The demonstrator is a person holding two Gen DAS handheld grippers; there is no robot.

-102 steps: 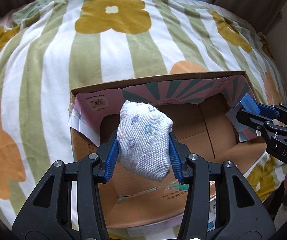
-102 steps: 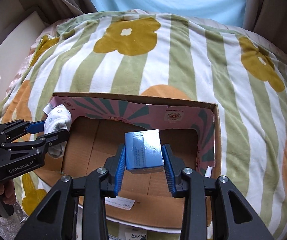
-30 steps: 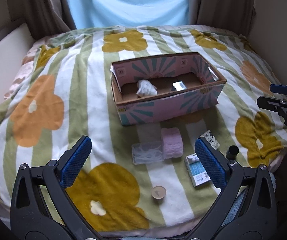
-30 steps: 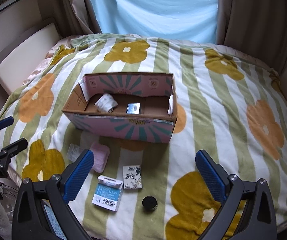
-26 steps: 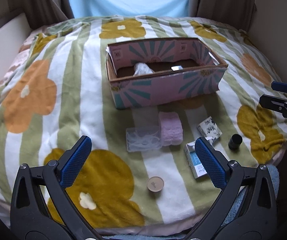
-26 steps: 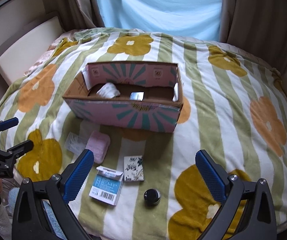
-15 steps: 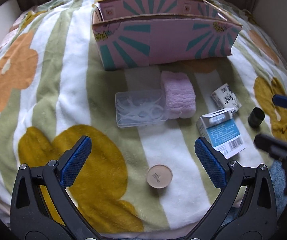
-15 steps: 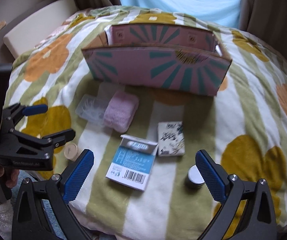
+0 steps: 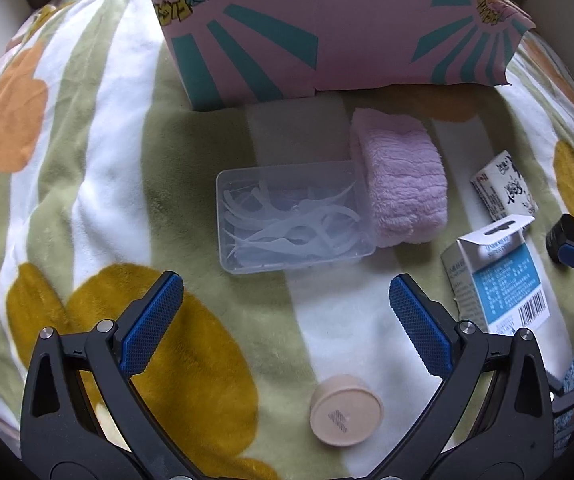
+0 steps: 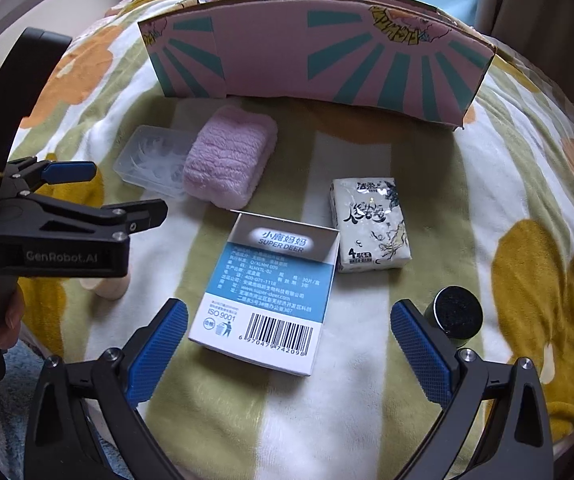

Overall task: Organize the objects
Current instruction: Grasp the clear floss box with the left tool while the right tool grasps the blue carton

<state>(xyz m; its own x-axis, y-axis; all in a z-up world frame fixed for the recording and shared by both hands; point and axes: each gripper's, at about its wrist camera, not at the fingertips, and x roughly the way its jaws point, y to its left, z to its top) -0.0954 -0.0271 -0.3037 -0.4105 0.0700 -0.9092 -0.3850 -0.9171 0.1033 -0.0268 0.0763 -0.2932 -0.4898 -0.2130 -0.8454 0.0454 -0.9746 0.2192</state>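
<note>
— Box (image 10: 311,56) sits toward the bed's (image 10: 527,184) far edge. Why are the loose things just before it?
— Handy to load, I'd judge: towel (image 9: 401,184), floss-pick case (image 9: 291,220) — left gripper (image 9: 287,324) and right gripper (image 10: 289,344) gape apart, empty.

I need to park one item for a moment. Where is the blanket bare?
Bare blanket lies between the round beige lid and the floss pick case, also right of the tissue pack. It is crowded where the case touches the pink towel, and around the blue box.
</note>
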